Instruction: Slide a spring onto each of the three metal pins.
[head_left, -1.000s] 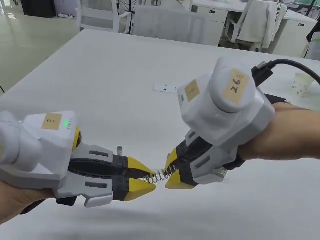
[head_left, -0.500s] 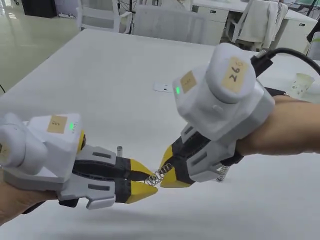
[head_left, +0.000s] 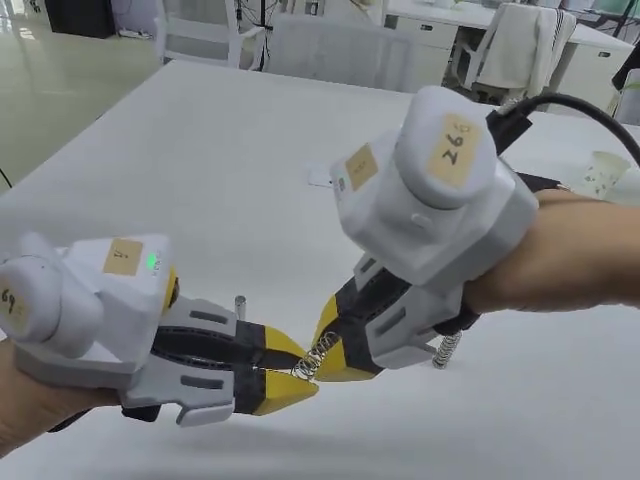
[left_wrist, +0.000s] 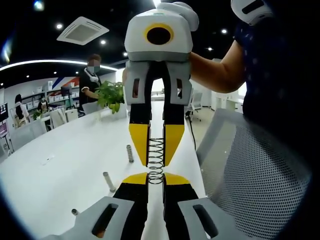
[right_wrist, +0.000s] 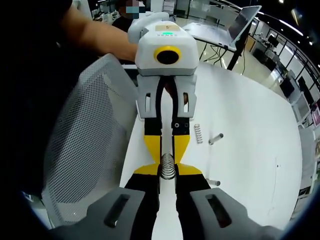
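Head view, far left: a hand (head_left: 25, 415) holds the left claw (head_left: 303, 372) with its yellow tips pointing right. The tips are pressed onto one end of the spring (head_left: 313, 354). Just behind that claw we see a bare pin (head_left: 240, 305) standing upright on the white surface (head_left: 200, 170). The spring hangs in the air above the surface and bridges the two claws. The right claw (head_left: 322, 356) comes down from the upper right and pinches the spring's other end, so the tips of the two claws nearly meet. To its right a second spring (head_left: 446, 350) stands nearly upright on the surface. We cannot tell whether a pin runs through it. Far right, near the edge, sits a paper cup (head_left: 603, 170).

Left gripper view, left to right: a low pin (left_wrist: 75, 212), the bare pin (left_wrist: 108, 181), then the second spring (left_wrist: 129, 152), all in a row on the surface. In the middle the spring (left_wrist: 156, 159) runs straight from the left claw's tips up between the right claw's yellow tips.

Right gripper view: we see the spring (right_wrist: 167, 169) end-on, gripped between the right claw's tips. A mesh chair back (right_wrist: 85, 165) is at left.
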